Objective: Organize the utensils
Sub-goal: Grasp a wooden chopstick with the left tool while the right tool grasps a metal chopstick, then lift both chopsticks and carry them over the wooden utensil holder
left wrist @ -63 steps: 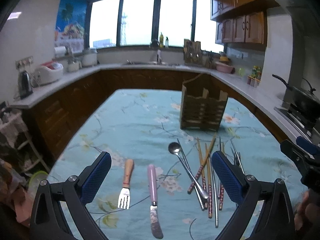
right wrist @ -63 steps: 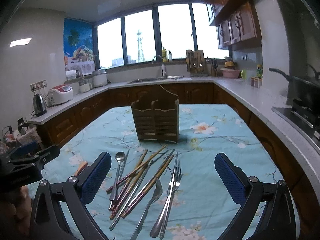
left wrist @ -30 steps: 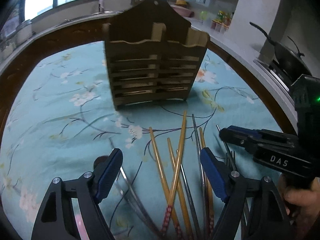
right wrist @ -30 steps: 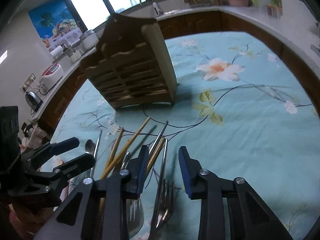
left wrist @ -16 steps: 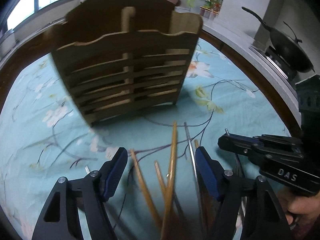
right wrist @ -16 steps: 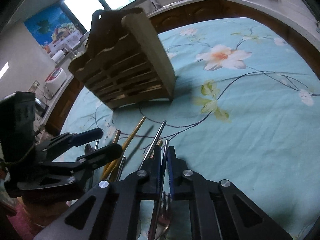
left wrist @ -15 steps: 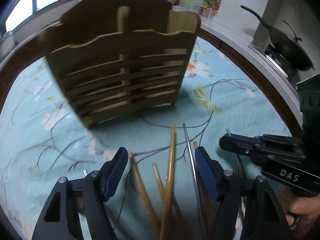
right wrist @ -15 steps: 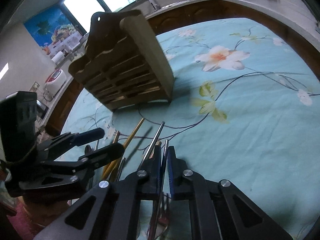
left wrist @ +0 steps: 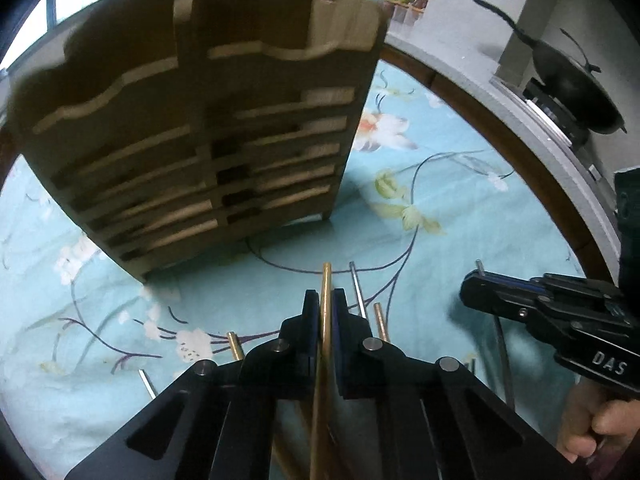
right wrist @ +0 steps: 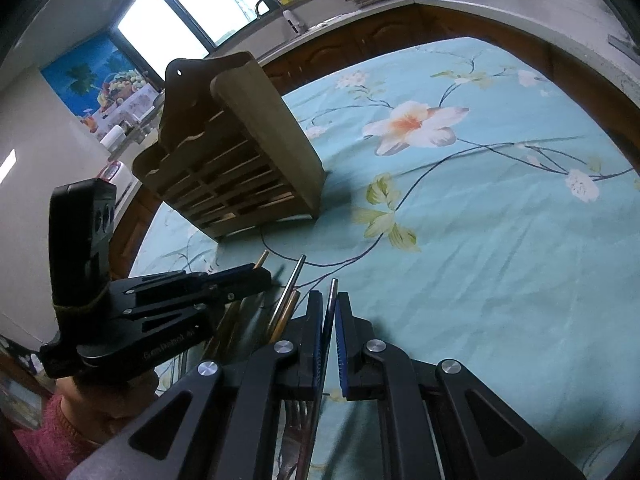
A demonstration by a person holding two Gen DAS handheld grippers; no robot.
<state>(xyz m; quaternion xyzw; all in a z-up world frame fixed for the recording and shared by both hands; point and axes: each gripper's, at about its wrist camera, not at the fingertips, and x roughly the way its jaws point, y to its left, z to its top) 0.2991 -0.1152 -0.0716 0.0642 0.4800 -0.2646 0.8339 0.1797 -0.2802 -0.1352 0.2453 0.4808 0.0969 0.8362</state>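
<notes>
Left gripper (left wrist: 326,300) clenched on 1 wooden chopstick (left wrist: 325,320), pads pinching it near its blunt end, tip poking out toward the rack (left wrist: 200,140). Right gripper (right wrist: 329,312) clenched on 1 thin metal utensil handle (right wrist: 331,292) (which utensil, cannot tell; lower part hidden behind the fingers). Remaining chopsticks (left wrist: 360,300) lying loose on the floral cloth (right wrist: 480,240), between both grippers and just in front of the rack. Rack upright on the cloth, slatted, 2 compartments, nothing seen inside. Wok (left wrist: 576,84) on the stove, well apart.
</notes>
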